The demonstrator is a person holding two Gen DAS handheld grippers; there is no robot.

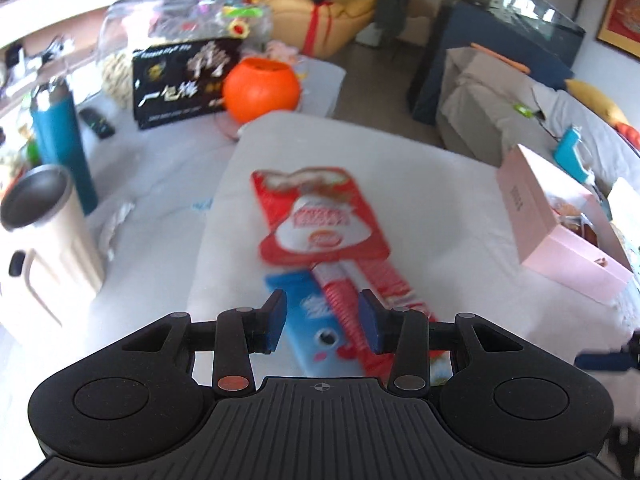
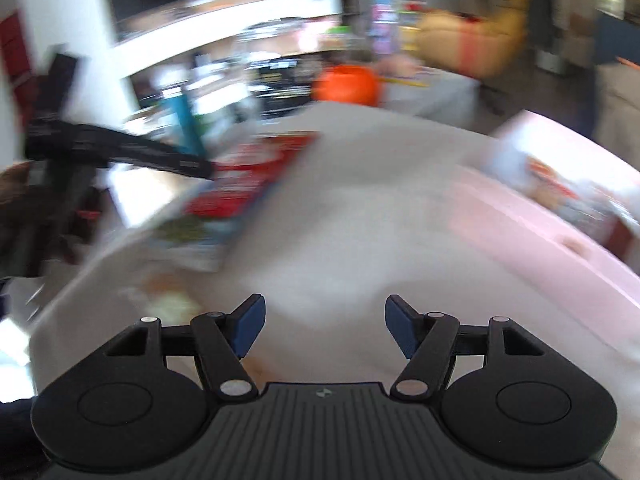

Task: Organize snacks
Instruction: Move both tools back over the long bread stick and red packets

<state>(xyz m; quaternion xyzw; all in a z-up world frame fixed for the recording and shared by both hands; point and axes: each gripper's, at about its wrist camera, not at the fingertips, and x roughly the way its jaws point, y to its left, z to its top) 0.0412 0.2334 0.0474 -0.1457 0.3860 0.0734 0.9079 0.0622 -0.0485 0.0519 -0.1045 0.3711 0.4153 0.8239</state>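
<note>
Your left claw [image 1: 322, 320] grips the red and blue snack packets [image 1: 320, 248] at lower centre; your right claw [image 2: 324, 326] hangs released above the white desk [image 2: 360, 208].

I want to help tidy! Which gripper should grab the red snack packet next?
Left. The left gripper already has the red snack packet between its fingers; the right gripper hangs open over bare cloth.
</note>
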